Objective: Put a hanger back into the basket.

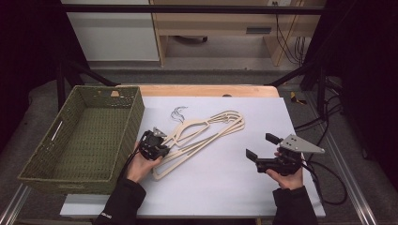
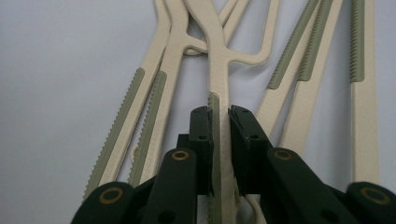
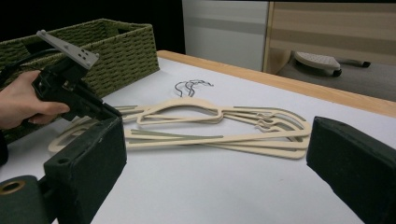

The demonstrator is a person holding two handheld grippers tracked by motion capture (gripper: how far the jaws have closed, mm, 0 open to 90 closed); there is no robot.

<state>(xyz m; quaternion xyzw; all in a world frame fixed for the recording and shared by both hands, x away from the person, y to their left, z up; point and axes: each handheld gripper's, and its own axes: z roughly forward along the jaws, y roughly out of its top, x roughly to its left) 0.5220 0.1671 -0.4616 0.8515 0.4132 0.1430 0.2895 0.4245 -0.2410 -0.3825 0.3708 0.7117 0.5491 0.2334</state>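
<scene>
Black sleeves – one with a small white mark, perhaps a logo; black fingers (image 2: 243,135) with brass-coloured rivets.

Lab, black frame (image 1: 187,8), trailing cables (image 1: 291,44)

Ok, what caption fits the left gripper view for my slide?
Left tongs pinch one cream hanger's arm in a stack of hangers on the white tabletop.

Three cameras on one table

The high view looks forward and down over the whole table (image 1: 263,187). The left gripper view sits very close over the hangers (image 2: 219,56). The right gripper view looks low across the table; all three share the hangers (image 3: 210,126)
</scene>
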